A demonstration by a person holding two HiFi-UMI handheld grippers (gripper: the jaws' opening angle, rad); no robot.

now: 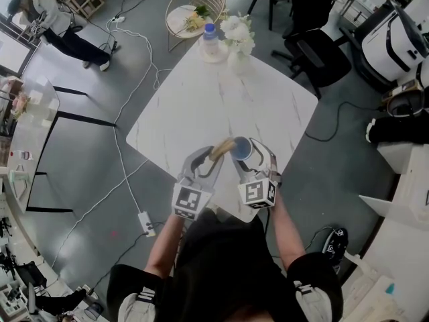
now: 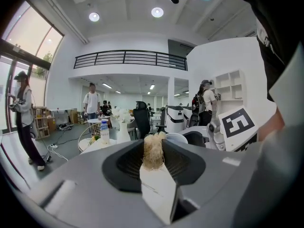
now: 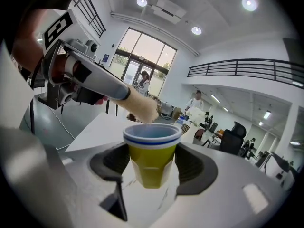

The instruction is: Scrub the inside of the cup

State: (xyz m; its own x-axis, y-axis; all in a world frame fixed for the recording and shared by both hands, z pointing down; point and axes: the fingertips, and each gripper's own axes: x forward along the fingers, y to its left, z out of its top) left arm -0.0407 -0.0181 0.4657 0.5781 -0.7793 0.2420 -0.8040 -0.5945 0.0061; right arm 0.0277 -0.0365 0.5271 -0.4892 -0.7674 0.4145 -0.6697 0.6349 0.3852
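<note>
Cup (image 3: 151, 160) x1 – scrubber (image 2: 153, 151) x1.

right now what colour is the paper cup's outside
Yellow paper cup, blue-banded rim; right gripper view.

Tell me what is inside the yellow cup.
Inside the cup only its bluish wall shows; the brush tip is at the rim, not visibly inside. The bottom is hidden.

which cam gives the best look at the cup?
Right gripper view: the cup sits close-up between the jaws, yellow body, blue-banded rim and open mouth all clear. Head view shows the cup small, from above. Left gripper view shows only a slice of rim behind the scrubber.
</note>
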